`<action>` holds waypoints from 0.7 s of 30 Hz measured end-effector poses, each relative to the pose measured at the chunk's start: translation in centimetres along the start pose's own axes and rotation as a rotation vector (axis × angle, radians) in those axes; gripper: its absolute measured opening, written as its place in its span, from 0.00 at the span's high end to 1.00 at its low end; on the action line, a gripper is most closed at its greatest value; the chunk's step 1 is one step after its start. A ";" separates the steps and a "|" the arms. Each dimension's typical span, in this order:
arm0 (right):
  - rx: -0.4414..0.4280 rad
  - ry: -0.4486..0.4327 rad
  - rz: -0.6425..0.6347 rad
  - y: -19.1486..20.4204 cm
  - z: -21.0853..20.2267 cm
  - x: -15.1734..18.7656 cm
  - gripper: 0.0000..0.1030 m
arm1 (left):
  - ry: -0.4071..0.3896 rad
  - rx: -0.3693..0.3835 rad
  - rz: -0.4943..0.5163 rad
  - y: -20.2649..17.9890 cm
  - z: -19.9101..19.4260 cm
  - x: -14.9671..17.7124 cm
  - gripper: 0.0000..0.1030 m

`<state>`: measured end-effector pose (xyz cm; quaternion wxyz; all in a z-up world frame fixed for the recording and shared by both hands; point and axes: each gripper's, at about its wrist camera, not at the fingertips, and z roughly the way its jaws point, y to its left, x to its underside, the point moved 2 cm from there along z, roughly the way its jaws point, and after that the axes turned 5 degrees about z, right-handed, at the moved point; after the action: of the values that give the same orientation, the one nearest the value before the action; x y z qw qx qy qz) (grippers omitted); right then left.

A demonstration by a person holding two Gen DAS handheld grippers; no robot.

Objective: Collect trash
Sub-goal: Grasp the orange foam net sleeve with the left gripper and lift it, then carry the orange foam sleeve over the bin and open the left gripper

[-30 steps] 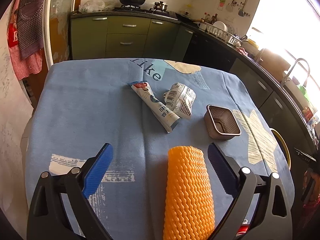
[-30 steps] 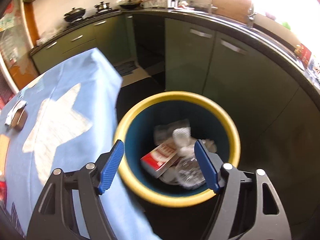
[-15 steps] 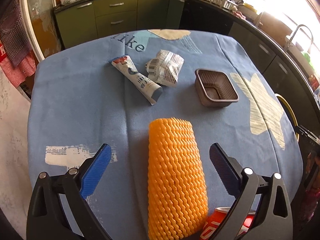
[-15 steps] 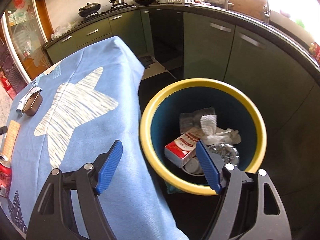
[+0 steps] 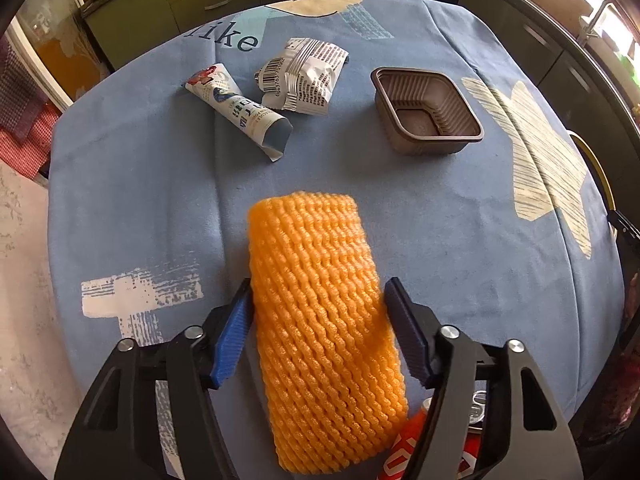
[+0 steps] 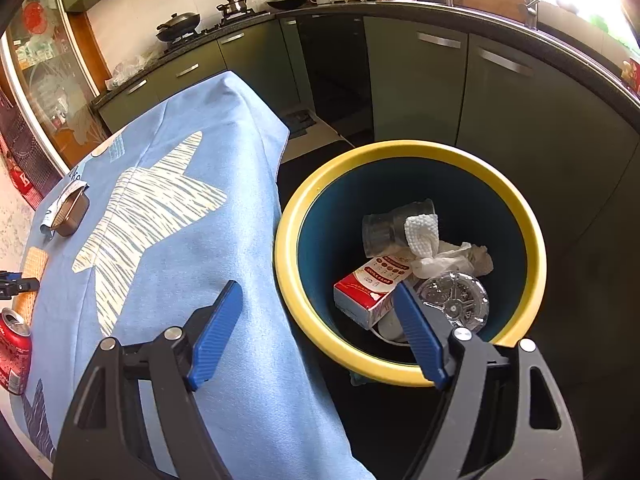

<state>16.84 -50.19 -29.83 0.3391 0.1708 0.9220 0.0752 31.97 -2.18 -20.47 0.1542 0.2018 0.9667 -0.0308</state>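
An orange foam net sleeve [image 5: 320, 320] lies on the blue tablecloth [image 5: 140, 184]. My left gripper [image 5: 318, 300] has closed around it, both blue pads touching its sides. Beyond it lie a squeezed tube [image 5: 240, 110], a crumpled white wrapper [image 5: 302, 74] and a brown plastic tray [image 5: 426, 116]. A red can [image 5: 404, 448] lies under my right finger. My right gripper [image 6: 318, 304] is open and empty, over the gap between the table edge and the yellow-rimmed bin [image 6: 400, 372], which holds a red box [image 6: 372, 290], a plastic cup and tissue.
Dark green kitchen cabinets [image 6: 500, 92] run behind the bin. The red can [image 6: 14, 346], orange sleeve [image 6: 34, 264] and brown tray [image 6: 74, 210] show at the table's far left in the right wrist view. The bin rim [image 5: 596, 168] peeks past the table's right edge.
My left gripper moved forward and down over the orange sleeve and its fingers closed onto it. My right gripper drew back and up from the bin toward the table.
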 end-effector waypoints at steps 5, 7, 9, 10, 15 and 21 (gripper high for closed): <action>-0.016 -0.006 0.013 -0.3 0.0 0.1 0.28 | -0.029 0.000 0.007 -0.1 -1.3 -0.2 0.70; -0.021 -0.008 0.018 -0.4 -0.1 0.1 0.28 | -0.068 -0.003 0.010 -0.1 -2.4 -0.4 0.82; -0.026 -0.009 0.021 -0.4 -0.1 0.2 0.28 | -0.104 -0.018 0.018 -0.1 -3.5 -0.5 0.84; -0.028 -0.010 0.022 -0.5 -0.2 0.2 0.28 | -0.122 -0.025 0.021 -0.2 -4.2 -0.6 0.85; -0.034 -0.024 0.030 -0.9 -0.7 0.2 0.28 | -0.181 -0.030 0.067 -1.5 -7.2 -1.8 0.86; -0.038 -0.057 0.065 -2.4 -1.8 0.2 0.28 | -0.227 0.054 0.179 -7.0 -9.7 -3.8 0.85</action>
<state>14.87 -52.40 -29.18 0.3656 0.1964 0.9044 0.0989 29.72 -8.90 -10.05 0.2590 0.2866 0.9200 -0.0657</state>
